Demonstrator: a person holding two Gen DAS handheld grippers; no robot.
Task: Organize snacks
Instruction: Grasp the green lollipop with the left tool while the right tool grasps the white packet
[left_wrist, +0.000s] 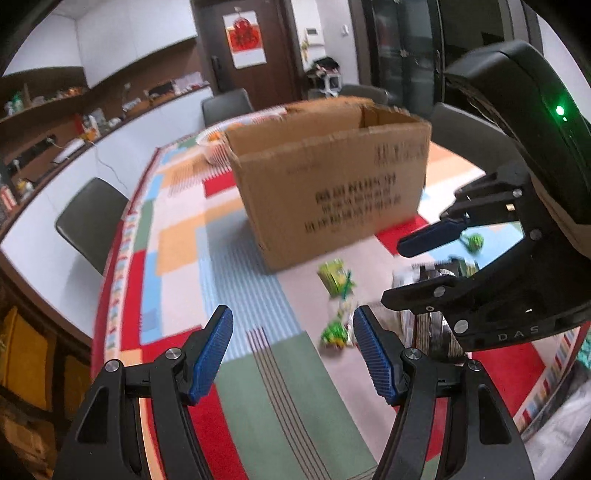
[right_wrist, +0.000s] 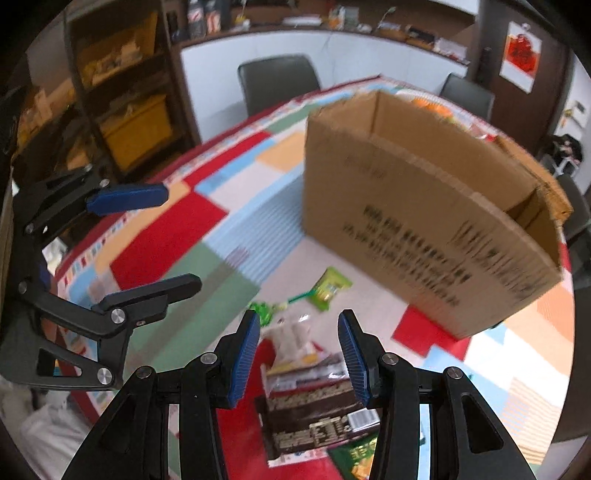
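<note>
An open cardboard box (left_wrist: 332, 184) stands on the patchwork tablecloth; it also shows in the right wrist view (right_wrist: 424, 221). Snack packets lie in front of it: a green packet (left_wrist: 334, 277) (right_wrist: 328, 286), small green sweets (left_wrist: 334, 332) (right_wrist: 263, 309), and a brown packet (right_wrist: 314, 402) with a pale bag (right_wrist: 291, 336) on top. My left gripper (left_wrist: 293, 354) is open and empty above the cloth, left of the snacks. My right gripper (right_wrist: 297, 354) is open and empty, hovering over the brown packet. Each gripper shows in the other's view (left_wrist: 424, 266) (right_wrist: 162, 236).
A white bowl (left_wrist: 212, 142) with orange contents sits behind the box. Grey chairs (left_wrist: 92, 221) (right_wrist: 277, 81) stand around the table. Shelves with yellow bins (right_wrist: 129, 122) are at the left. The table edge (left_wrist: 107, 288) runs along the left.
</note>
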